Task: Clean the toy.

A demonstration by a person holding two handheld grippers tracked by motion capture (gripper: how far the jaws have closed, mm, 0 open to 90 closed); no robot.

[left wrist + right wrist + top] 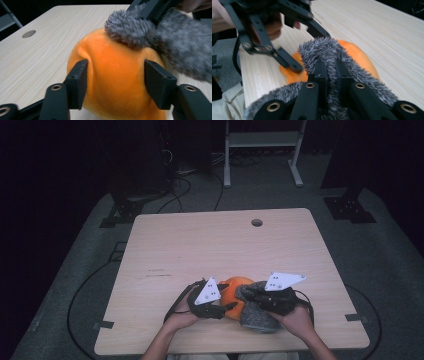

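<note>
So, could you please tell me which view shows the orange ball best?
The left gripper view: the orange ball looms close between the left tool's jaws. The high view shows it small; in the right gripper view the grey fuzzy cloth covers much of it.

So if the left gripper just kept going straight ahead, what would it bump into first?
The left gripper already has the orange plush thing between its jaws, so it would press further into that. Just beyond sits the grey fuzzy cloth pinched by the right gripper.
</note>
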